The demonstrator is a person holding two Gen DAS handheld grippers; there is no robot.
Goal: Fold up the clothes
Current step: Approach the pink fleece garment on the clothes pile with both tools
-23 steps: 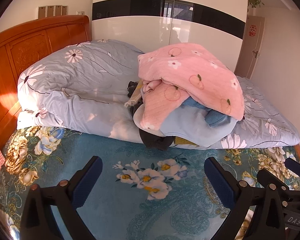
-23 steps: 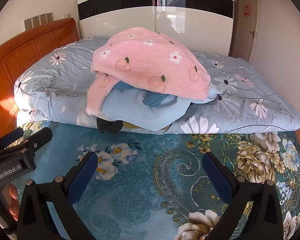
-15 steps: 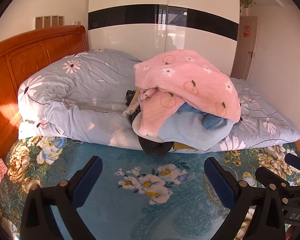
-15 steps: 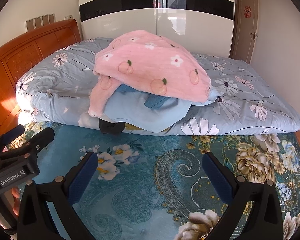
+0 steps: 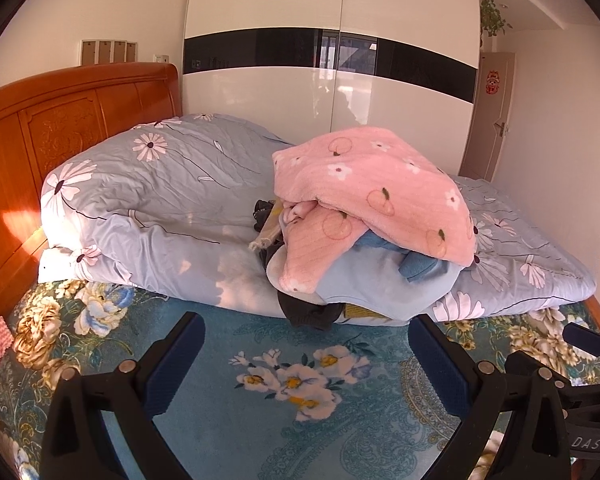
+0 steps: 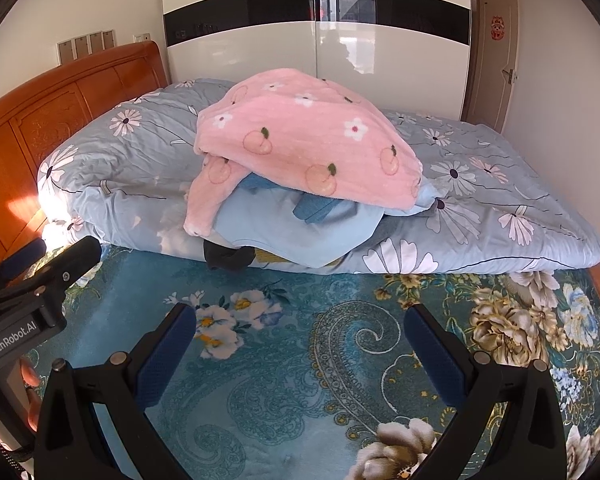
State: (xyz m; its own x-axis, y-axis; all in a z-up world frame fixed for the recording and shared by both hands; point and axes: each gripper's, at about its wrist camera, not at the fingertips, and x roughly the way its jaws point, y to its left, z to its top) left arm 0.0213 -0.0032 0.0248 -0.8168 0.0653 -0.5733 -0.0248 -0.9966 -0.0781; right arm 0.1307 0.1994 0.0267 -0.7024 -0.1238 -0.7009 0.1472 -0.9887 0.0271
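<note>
I have both the left gripper (image 5: 306, 354) and right gripper (image 6: 300, 344) spread wide and empty over the bedspread (image 6: 284, 380), the clothes pile (image 6: 300, 184) lying ahead of them untouched, so next I should reach forward for the pink garment (image 5: 376, 192) on top.

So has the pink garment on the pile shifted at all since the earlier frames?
No. The pink garment lies draped the same way over the blue clothes on the grey quilt; only the camera's view has tilted.
</note>
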